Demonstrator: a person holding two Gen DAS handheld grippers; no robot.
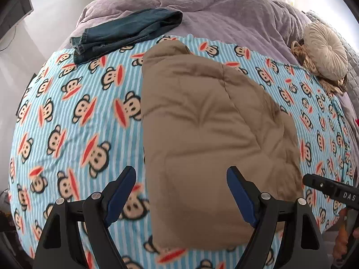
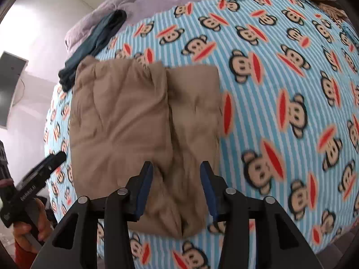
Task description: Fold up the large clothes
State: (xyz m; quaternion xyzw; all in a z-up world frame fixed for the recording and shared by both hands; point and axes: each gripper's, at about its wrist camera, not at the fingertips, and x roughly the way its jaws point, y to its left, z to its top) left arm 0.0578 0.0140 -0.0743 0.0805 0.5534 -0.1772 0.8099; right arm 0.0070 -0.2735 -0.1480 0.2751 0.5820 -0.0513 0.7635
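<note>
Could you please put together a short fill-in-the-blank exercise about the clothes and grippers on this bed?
1. The folded garment lying on the monkey-print blanket is ____ in colour.
2. The jaws of the left hand-held gripper stand ____, with nothing pressed between them.
3. The jeans lie partly on the blanket and partly on the ____ cover.
4. The pads of the right hand-held gripper are ____.

Missing words: tan; open; purple; blue

Home bedroom: bed (image 1: 235, 22) with lilac duvet, monkey-print blanket (image 1: 74, 116), round cushion (image 1: 325, 51)
</note>
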